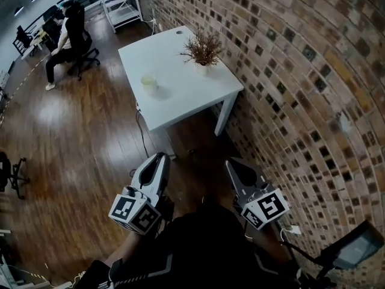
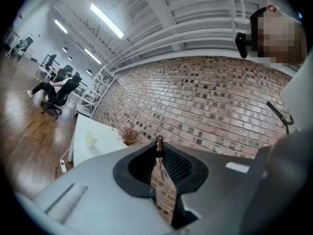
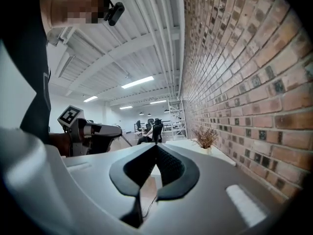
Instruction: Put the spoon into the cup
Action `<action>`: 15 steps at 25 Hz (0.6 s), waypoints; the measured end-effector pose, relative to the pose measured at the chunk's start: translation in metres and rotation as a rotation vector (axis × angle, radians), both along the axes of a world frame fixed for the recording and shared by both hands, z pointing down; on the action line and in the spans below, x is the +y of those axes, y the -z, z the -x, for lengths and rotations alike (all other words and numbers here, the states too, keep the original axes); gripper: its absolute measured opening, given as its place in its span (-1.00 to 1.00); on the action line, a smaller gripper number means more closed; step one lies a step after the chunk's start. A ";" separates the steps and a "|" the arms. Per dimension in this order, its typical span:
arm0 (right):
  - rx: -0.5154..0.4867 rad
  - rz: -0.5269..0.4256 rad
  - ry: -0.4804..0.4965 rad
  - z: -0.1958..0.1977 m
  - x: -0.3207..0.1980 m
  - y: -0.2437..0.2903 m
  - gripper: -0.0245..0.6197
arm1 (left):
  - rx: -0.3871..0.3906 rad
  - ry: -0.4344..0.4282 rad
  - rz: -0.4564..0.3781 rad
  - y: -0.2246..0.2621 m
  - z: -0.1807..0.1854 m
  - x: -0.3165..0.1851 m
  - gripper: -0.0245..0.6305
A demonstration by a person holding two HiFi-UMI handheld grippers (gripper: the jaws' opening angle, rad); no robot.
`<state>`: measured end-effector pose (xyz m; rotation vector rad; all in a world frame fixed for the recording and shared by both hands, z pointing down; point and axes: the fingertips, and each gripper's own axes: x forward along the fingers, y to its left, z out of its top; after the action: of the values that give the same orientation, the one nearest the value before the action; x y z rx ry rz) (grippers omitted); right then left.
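The left claw (image 1: 160,158) clamps a thin spoon (image 2: 159,149); the right claw (image 3: 156,147) sits closed, empty.

Brick wall (image 1: 289,71), wooden floor (image 1: 78,137), white table (image 1: 180,89)

- Head view: strong fisheye bows the brick wall (image 1: 289,71) at right; glare streaks the wooden floor (image 1: 78,119) at left; the white table (image 1: 174,83) is brightest; bottom edge dark.
- Left gripper view: black vignetted corners; ceiling strip lights (image 2: 105,20) glow upper left; left gripper (image 2: 159,146) softly blurred.
- Right gripper view: ceiling strip lights at centre; upper left in shadow; right gripper (image 3: 156,148) defocused.
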<state>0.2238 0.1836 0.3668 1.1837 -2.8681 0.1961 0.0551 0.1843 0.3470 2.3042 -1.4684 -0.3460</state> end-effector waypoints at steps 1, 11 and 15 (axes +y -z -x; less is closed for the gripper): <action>-0.007 0.001 0.012 0.002 -0.008 0.002 -0.90 | -0.014 -0.001 -0.013 0.005 -0.002 -0.003 -0.82; -0.048 0.003 0.122 0.024 -0.074 0.003 -0.90 | -0.023 0.118 0.024 0.012 0.018 -0.054 -0.82; -0.052 0.007 0.138 0.022 -0.100 -0.001 -0.90 | -0.035 0.158 0.038 0.009 0.023 -0.072 -0.82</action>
<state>0.2022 0.0836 0.3682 0.9885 -2.9769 0.2350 0.0321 0.1122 0.3383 2.1805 -1.6644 -0.3198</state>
